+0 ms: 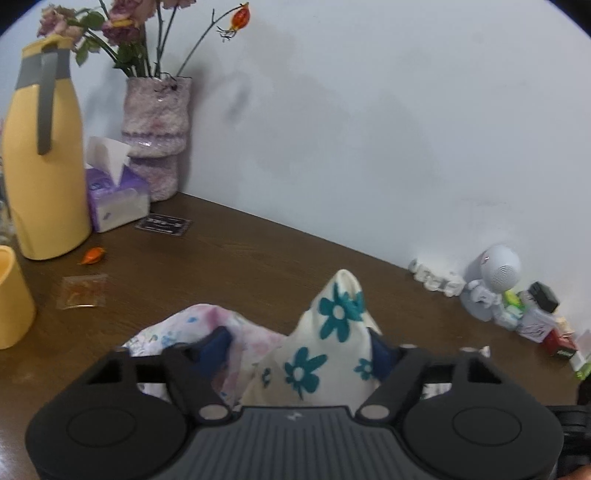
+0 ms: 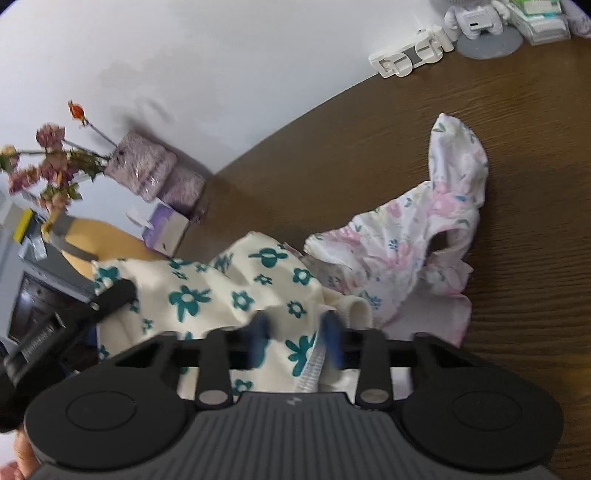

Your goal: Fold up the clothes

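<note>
A cream garment with teal flowers (image 1: 325, 354) is lying bunched on a brown wooden table (image 1: 258, 258), rising to a peak between the fingers of the left gripper (image 1: 301, 350). Those fingers are sitting partly spread with the cloth filling the gap; whether the blue pads (image 1: 218, 345) are pressing it, I cannot tell.

In the right wrist view, the same cream cloth (image 2: 207, 291) is passing between the fingers of the right gripper (image 2: 295, 332), which are standing close together with a fold of it between them. The blue pads (image 2: 332, 336) are blurred, so a firm pinch cannot be confirmed.

A second garment, white with pink and blue flowers (image 2: 413, 236), is lying crumpled just beside the cream one and touching it, one end sticking up.

A purple fuzzy vase (image 1: 157, 136) is standing against the wall and holding dried flowers (image 1: 122, 26). Just beside it, a purple tissue box (image 1: 116, 195) is holding a white tissue that is poking out of its top. A tall yellow jug (image 1: 44, 155) with a grey lid is standing near the box; its contents are hidden. A yellow cup (image 1: 11, 299) is sitting at the left edge of the frame.

The white wall (image 1: 369, 129) is running along the table's far edge. A small white figure (image 1: 491, 284) and some small boxes (image 1: 543, 317) are lining that edge to the right. Bare wood is lying open between the garments and the wall.
</note>
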`<act>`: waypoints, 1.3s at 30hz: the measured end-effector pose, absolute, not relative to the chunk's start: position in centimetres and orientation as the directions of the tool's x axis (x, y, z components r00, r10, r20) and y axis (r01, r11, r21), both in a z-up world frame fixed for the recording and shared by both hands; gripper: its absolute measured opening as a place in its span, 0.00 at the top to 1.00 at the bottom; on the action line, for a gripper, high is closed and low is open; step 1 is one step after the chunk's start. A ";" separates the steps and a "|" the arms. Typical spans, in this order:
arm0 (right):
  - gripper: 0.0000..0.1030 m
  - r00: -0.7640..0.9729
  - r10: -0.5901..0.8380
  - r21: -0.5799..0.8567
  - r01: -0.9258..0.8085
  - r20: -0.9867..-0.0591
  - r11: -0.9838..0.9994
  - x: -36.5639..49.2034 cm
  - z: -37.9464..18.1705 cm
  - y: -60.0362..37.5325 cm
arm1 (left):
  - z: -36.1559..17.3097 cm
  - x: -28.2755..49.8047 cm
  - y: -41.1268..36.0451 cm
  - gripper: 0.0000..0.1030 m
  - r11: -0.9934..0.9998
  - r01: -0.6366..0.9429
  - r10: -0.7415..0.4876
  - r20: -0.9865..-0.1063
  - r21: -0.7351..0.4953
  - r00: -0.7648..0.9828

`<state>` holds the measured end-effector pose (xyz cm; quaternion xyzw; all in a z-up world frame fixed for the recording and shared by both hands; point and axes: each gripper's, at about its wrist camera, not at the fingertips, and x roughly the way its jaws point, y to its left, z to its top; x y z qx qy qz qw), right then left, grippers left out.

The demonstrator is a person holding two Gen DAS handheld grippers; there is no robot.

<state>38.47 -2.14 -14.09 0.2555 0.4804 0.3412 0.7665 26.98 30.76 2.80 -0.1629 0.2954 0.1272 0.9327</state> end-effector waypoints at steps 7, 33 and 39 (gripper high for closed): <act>0.96 0.372 0.806 0.741 -0.338 -0.461 0.580 39.2 -11.1 -2.2 | 3.6 26.8 30.2 0.93 0.943 -0.248 0.099 -0.525 -0.222 0.845; 0.96 0.508 0.663 0.364 -0.569 -0.550 0.738 22.0 -2.9 -27.5 | -2.7 10.4 10.2 0.58 0.905 0.415 -0.396 -0.540 -0.093 0.743; 0.96 0.522 0.633 0.339 -0.553 -0.571 0.761 19.9 -4.7 -28.4 | 0.2 13.3 13.6 0.22 0.952 0.273 -0.305 -0.493 -0.138 0.815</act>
